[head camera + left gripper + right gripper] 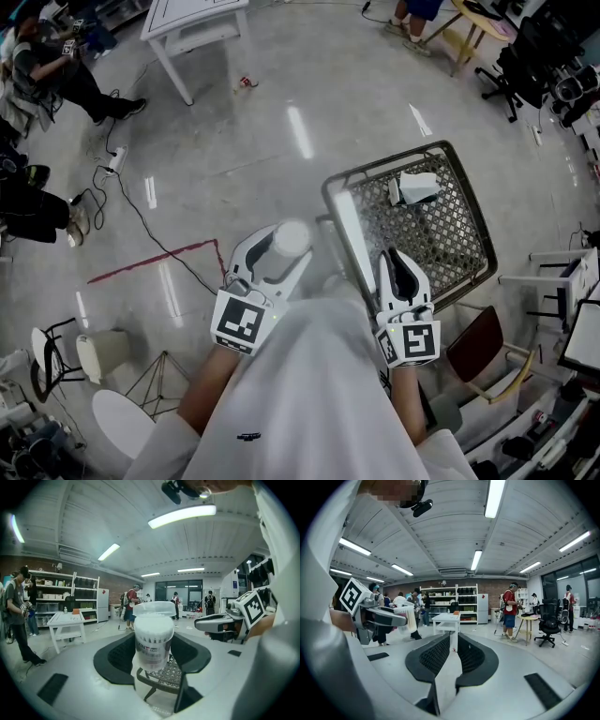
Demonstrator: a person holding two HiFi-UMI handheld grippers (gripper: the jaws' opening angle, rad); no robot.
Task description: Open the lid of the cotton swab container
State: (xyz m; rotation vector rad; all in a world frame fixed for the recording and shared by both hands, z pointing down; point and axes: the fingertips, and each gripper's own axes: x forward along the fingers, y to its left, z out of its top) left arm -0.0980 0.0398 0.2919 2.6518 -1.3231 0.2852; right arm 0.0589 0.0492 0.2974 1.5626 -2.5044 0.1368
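**Head view, left to right.** A person (52, 75) sits at the upper left of the grey floor (281, 122), beside a white table (192, 23). A red tape line (155, 261) runs across the floor below them.

My left gripper (278, 258) is held out in the air in front of the operator's white shirt. Its jaws stand wide and pinch the cotton swab container (291, 237) by its sides, upright. The container therefore rests on no surface; it hangs above the floor, just left of the mesh chair (466, 202).

In the left gripper view the dark pads (123, 654) press the clear wall on both sides, below the packed white swab heads. A dark printed label band faces the camera. The translucent lid (154, 607) sits at the container's top — whether it is fully seated or lifted at one edge I cannot tell.

The chair's metal mesh seat carries one white item (414, 187) near its far edge, too small to name.

My right gripper (394, 267) hovers over the near-left edge of that seat, apart from the container. Its jaws are drawn almost together, with only a narrow slit between the pads, and the slit holds nothing. This gripper touches neither the lid nor the container.
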